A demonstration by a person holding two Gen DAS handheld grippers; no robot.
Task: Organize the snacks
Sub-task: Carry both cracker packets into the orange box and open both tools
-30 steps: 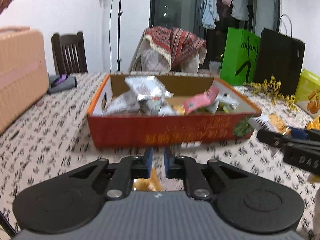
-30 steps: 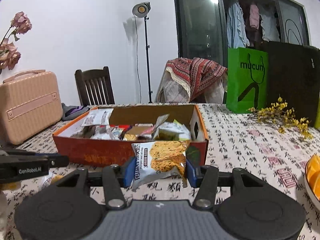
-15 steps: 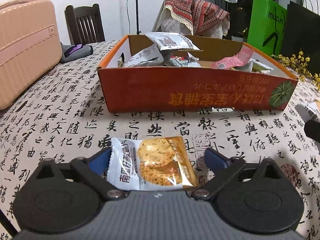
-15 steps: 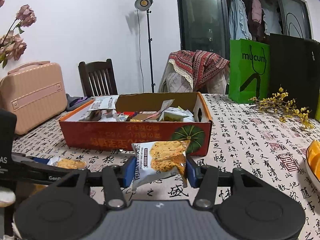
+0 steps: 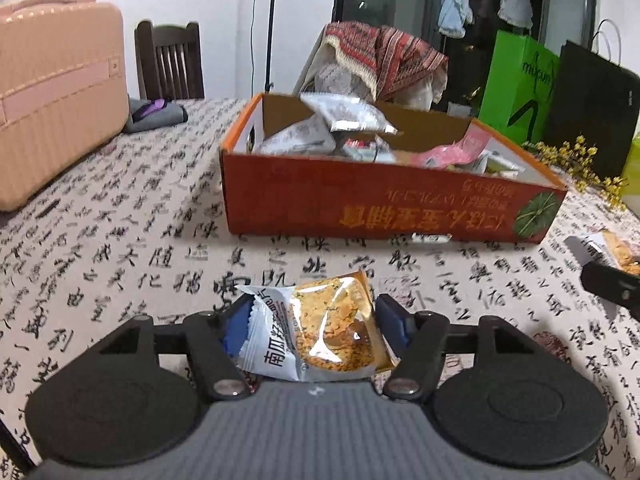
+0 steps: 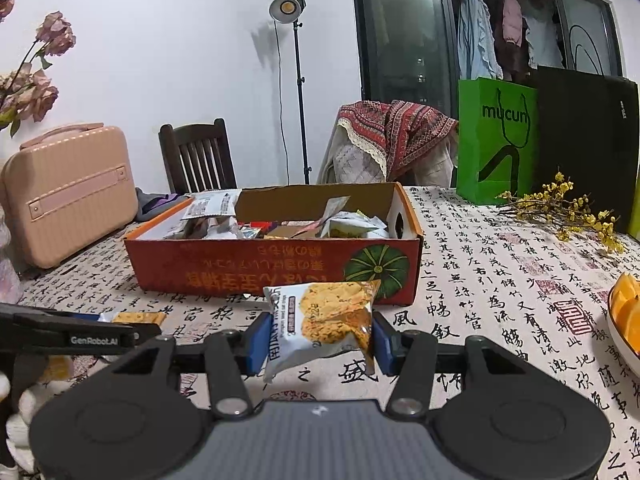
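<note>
Both hands are at the pick-up step, each with a pumpkin-crisp packet to go into the orange carton (image 5: 384,216) ahead of the jaws. The left gripper (image 5: 312,320) is closing, partly open, around its crisp packet (image 5: 316,332), which lies between the blue pads on the calligraphy tablecloth (image 5: 120,248); the pads look to be just meeting the wrapper's edges (firm contact is hard to judge). The right gripper (image 6: 318,338) is clamped at mid-width on a second crisp packet (image 6: 324,324), held clear of the cloth. Next, I judge, the left must finish its squeeze, then lift. Only the right view shows the orange slices (image 6: 626,312) and dried roses (image 6: 36,76).
</note>
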